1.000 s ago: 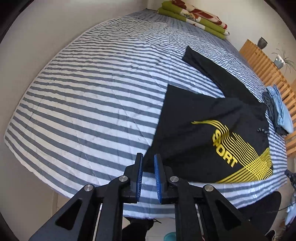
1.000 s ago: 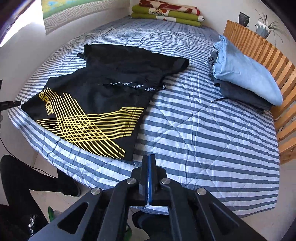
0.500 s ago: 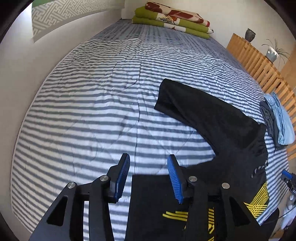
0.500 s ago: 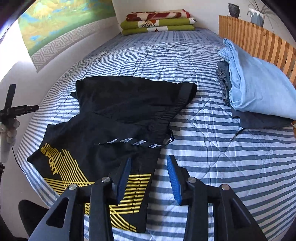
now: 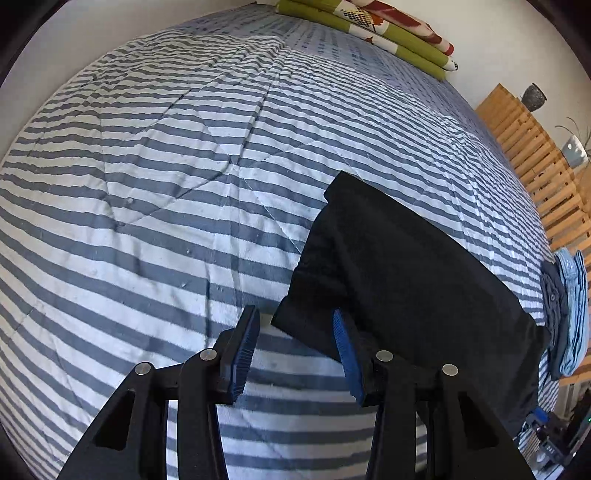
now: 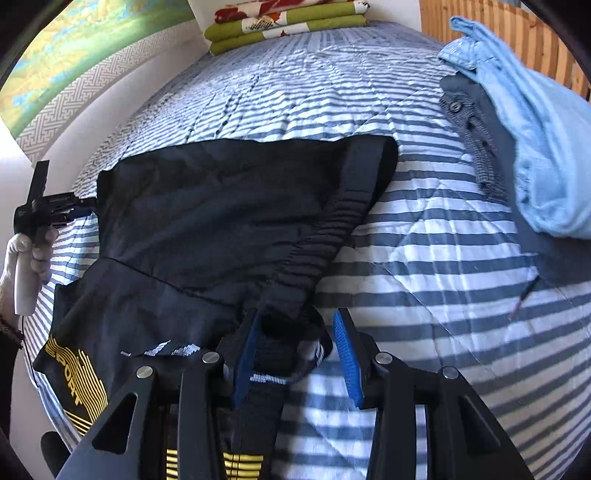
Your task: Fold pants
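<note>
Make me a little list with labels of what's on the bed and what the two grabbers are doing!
bed: striped quilt
pants: black pants, yellow SPORT print, spread out, not folded
left gripper: open, over a leg hem corner, jaws have just been closing, no grip
right gripper: open, waistband end between the jaws
side pile: folded blue and grey clothes
far end: green blankets

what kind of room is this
Most likely a bedroom in a home. A wide bed under a striped quilt fills the view, folded blankets are stacked at its far end, and folded clothes lie beside the black pants.
</note>
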The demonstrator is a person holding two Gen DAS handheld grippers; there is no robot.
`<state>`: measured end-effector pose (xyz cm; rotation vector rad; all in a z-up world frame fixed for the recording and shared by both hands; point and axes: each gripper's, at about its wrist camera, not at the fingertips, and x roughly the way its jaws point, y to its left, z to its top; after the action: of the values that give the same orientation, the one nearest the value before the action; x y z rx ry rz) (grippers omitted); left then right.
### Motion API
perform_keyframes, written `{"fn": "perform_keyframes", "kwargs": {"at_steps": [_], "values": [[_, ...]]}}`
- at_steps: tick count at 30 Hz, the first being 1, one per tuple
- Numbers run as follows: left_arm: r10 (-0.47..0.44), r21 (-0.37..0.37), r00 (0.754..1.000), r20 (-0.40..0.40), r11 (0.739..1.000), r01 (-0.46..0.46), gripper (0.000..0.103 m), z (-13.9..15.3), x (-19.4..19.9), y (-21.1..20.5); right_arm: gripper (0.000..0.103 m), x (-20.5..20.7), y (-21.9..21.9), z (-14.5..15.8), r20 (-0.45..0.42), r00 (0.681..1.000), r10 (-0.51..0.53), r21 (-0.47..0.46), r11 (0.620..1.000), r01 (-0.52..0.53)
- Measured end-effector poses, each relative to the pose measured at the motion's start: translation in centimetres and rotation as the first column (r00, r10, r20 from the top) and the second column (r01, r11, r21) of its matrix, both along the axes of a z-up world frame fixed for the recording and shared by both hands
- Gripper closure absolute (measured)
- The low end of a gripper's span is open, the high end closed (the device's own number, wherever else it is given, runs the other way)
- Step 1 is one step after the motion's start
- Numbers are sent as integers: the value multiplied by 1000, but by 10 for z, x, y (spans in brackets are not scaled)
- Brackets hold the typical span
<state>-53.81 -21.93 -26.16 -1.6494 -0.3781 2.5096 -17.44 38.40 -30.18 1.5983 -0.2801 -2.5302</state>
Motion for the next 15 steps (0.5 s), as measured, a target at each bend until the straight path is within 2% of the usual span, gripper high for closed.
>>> {"fn": "perform_keyframes", "kwargs": {"at_steps": [1, 2, 4, 6, 7, 8, 9, 10, 12, 13, 14, 15], "values": [[-3, -13, 1000, -5, 1000, 3, 93, -2, -3, 2, 65, -4, -1, -3, 4, 1000, 0, -6, 1000, 0], [-5, -39, 1000, -15, 999, 5, 100, -2, -5, 4, 65, -8, -3, -6, 5, 1000, 0, -12, 1000, 0], [-11, -36, 999, -44, 999, 10, 101, 3, -3, 3, 65, -14, -9, -11, -2, 1000, 7, 10, 1000, -7], [-27, -21, 994, -110, 999, 25, 101, 19, 8, -5, 66, -20, -16, -13, 1, 1000, 28, 61, 998, -28], [-42, -7, 987, -155, 999, 42, 101, 30, 17, -11, 71, -20, -20, -12, -4, 999, 42, 88, 995, -42], [-56, -21, 980, -189, 998, 53, 101, 37, 26, -17, 73, -20, -23, -12, 0, 998, 56, 117, 992, -56], [-70, -78, 977, -203, 995, 55, 101, 41, 34, -22, 74, -20, -25, -12, 4, 998, 66, 136, 989, -66], [-94, -144, 980, -177, 987, 69, 101, 38, 38, -26, 75, -21, -24, -12, 8, 997, 71, 141, 987, -71], [-143, -208, 988, -52, 970, 129, 98, 18, 41, -32, 76, -22, -25, -10, 17, 996, 82, 152, 985, -84], [-146, -250, 989, -15, 958, 138, 98, 13, 43, -35, 76, -22, -26, -9, 18, 996, 88, 160, 983, -90], [-142, -293, 990, 0, 946, 136, 98, 9, 46, -37, 76, -23, -26, -8, 20, 995, 95, 163, 982, -97], [-136, -296, 991, -12, 947, 126, 96, 12, 47, -41, 75, -24, -26, -6, 22, 995, 100, 162, 982, -102]]}}
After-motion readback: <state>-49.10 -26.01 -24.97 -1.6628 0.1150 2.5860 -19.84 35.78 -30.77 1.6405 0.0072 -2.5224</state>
